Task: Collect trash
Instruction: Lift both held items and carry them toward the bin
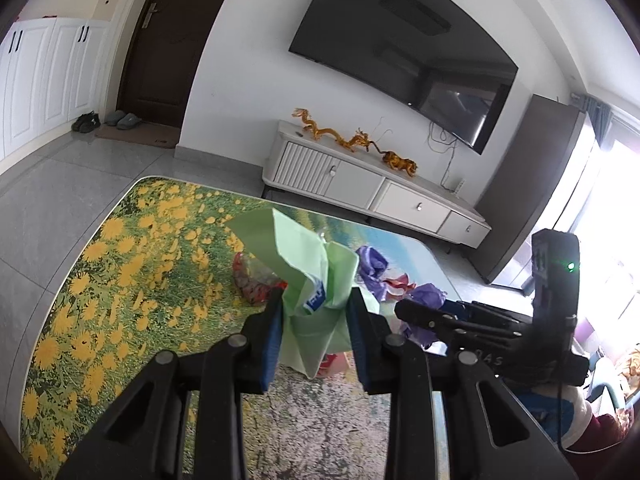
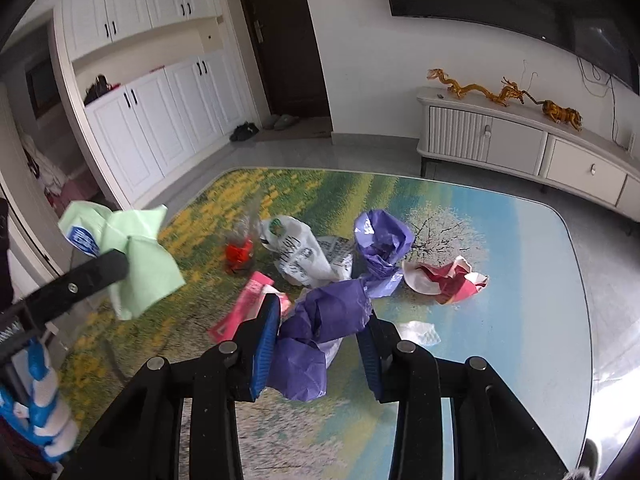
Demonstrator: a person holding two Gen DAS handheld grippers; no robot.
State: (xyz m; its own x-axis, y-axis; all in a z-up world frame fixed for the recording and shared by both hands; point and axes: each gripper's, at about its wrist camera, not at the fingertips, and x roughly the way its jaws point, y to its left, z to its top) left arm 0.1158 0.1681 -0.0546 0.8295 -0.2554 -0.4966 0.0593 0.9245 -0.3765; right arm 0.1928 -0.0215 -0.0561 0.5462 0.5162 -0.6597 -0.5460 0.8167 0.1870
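My left gripper (image 1: 316,300) is shut on a pale green wrapper (image 1: 296,256) with a blue label, held above the picture-printed table (image 2: 520,280). From the right wrist view the green wrapper (image 2: 140,264) hangs at the left. My right gripper (image 2: 320,312) is shut on a crumpled purple wrapper (image 2: 304,364), lifted just off the table. On the tabletop lie another purple wrapper (image 2: 382,240), a red and white wrapper (image 2: 448,280), a white printed bag (image 2: 300,256), a clear wrapper with red inside (image 2: 240,252), a pink packet (image 2: 248,300) and a small clear scrap (image 2: 420,332).
Beyond the table stands a low white TV cabinet (image 2: 520,148) with golden dragon figures (image 2: 476,88) under a wall TV (image 1: 400,48). A dark door (image 2: 280,40), white cupboards (image 2: 160,120) and shoes (image 2: 244,132) are at the far left.
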